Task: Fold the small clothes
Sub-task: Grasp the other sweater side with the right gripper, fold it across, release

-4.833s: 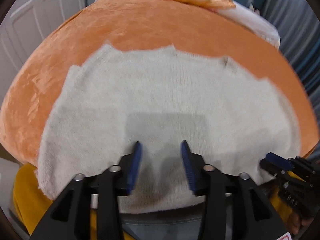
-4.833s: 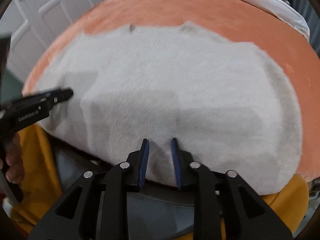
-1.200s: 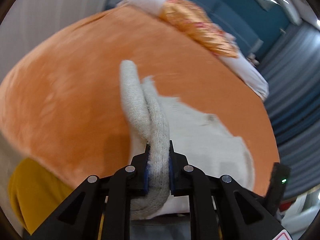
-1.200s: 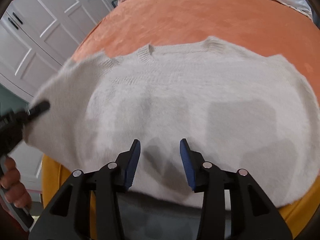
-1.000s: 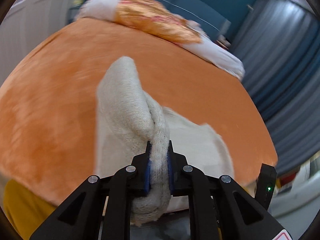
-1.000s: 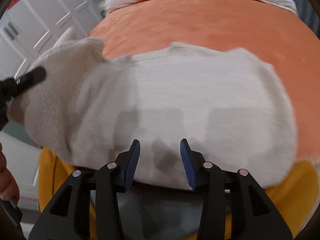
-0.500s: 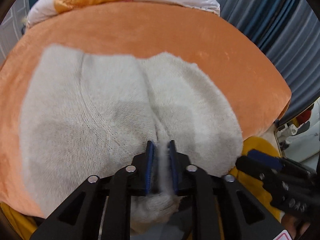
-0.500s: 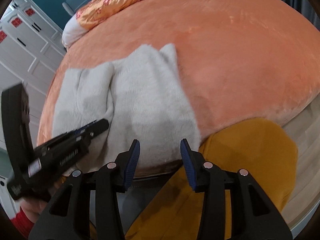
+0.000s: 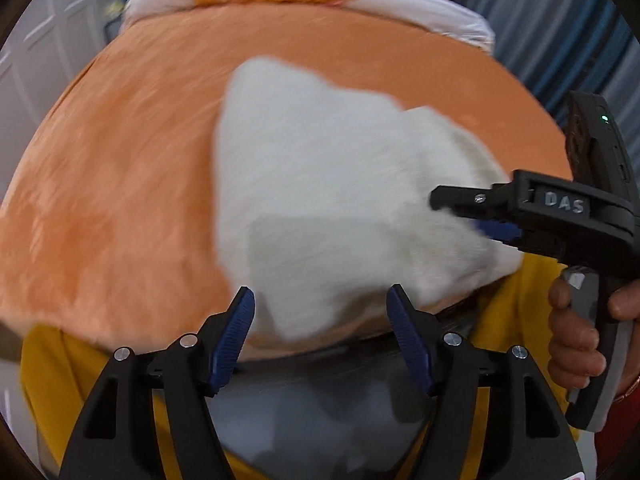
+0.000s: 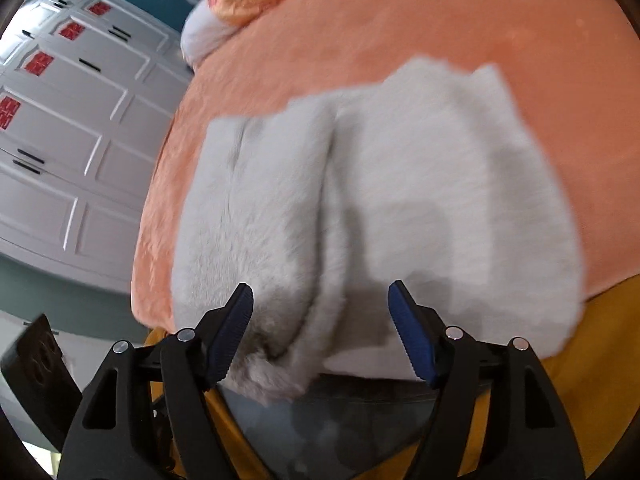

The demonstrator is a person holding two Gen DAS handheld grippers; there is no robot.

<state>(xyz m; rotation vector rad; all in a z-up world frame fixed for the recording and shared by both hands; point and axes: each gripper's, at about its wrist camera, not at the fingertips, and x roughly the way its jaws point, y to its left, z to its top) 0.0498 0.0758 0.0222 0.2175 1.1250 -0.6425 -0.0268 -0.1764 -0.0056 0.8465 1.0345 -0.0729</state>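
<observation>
Both tools, left tool (image 9: 320, 328) and right tool (image 10: 320, 324), are opening, gripping nothing, releasing the half-folded sweater (image 10: 380, 200) flat on the bed (image 9: 120, 180).

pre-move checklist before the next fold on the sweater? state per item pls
1. Left gripper clear of cloth: ok, fingers opening, nothing pinched.
2. Right gripper clear of cloth: ok, fingers opening, a sweater edge lies below them, not pinched.
3. Sweater side folded in: ok, a fold ridge runs down its middle.
4. Sweater fully on the orange blanket: not ok, its near edge hangs over the bed edge.
5. Fold edges lined up: cannot tell, both views are blurred.
</observation>
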